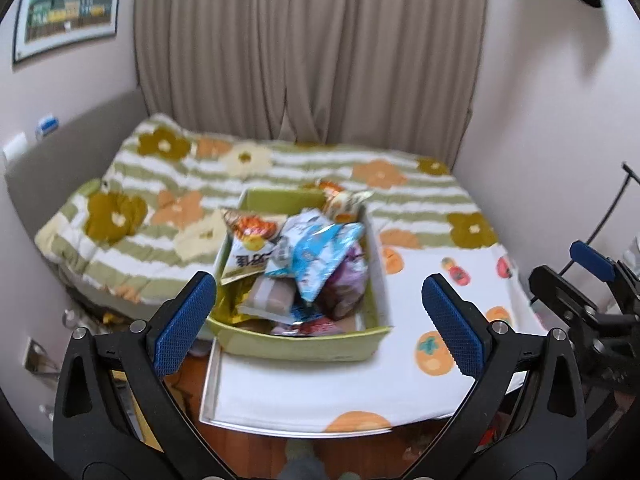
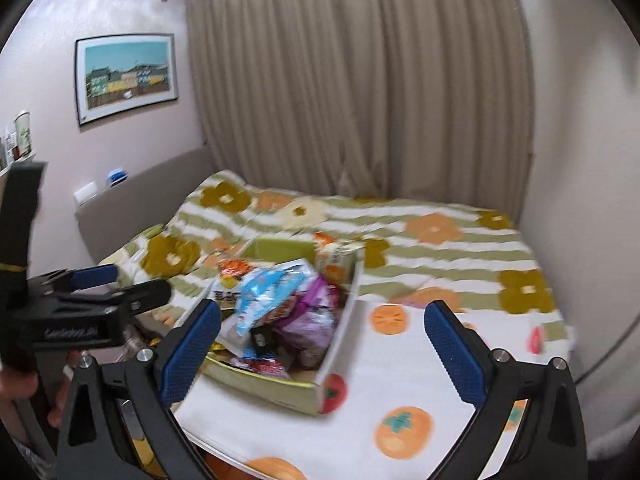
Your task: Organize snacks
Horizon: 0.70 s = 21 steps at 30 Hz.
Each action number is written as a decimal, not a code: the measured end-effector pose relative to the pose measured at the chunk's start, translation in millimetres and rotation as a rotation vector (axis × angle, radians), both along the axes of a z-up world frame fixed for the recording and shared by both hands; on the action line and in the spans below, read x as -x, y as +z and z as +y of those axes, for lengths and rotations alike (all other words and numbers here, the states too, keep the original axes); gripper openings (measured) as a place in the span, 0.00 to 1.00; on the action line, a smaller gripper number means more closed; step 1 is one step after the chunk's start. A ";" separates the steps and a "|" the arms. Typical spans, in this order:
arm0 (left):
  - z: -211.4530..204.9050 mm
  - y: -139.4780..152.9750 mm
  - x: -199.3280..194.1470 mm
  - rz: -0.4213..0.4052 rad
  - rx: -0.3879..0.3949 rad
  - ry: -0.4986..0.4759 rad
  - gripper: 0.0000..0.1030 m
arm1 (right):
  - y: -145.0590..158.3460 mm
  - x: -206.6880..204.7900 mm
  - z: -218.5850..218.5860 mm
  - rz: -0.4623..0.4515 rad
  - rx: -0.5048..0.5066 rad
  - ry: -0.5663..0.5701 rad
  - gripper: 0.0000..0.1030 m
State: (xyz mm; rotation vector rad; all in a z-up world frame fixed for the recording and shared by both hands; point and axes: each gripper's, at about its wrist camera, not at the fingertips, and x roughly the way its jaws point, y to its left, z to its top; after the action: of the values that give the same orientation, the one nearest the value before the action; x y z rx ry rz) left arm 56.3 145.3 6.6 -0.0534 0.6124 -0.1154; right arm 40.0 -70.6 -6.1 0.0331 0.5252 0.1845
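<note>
A green cardboard box (image 1: 300, 346) full of snack packets sits on the near end of the bed; it also shows in the right wrist view (image 2: 280, 390). A light-blue packet (image 1: 320, 256) and a purple packet (image 1: 350, 276) lie on top, with an orange-and-white packet (image 1: 248, 248) at the left. My left gripper (image 1: 320, 320) is open and empty, held above the box's near side. My right gripper (image 2: 322, 344) is open and empty, above the box's right wall. The right gripper also shows at the far right of the left wrist view (image 1: 592, 280), and the left gripper at the left of the right wrist view (image 2: 96, 280).
The bed carries a green-striped flower quilt (image 1: 224, 168) and a white sheet with orange fruit prints (image 1: 440, 360). Beige curtains (image 1: 312, 48) hang behind, walls close both sides, and a framed picture (image 2: 126, 76) hangs on the left wall. Wooden floor (image 1: 240, 448) lies below.
</note>
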 end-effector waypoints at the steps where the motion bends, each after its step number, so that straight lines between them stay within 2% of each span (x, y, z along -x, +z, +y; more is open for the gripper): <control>1: -6.3 3.2 11.1 -0.022 -0.007 -0.006 1.00 | 1.9 8.1 -5.9 0.004 0.009 -0.025 0.99; 9: -38.1 5.2 59.9 -0.089 -0.072 -0.034 1.00 | 1.4 52.1 -48.8 0.024 0.017 -0.174 0.99; 21: -53.8 -2.2 69.5 -0.067 -0.072 -0.046 1.00 | -3.0 73.5 -67.2 0.036 0.020 -0.228 0.99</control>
State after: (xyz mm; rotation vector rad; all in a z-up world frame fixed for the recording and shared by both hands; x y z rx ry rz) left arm -13.2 91.5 4.4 0.0338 0.5509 -0.1390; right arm -33.5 -137.8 -9.1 0.0761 0.5552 -0.0438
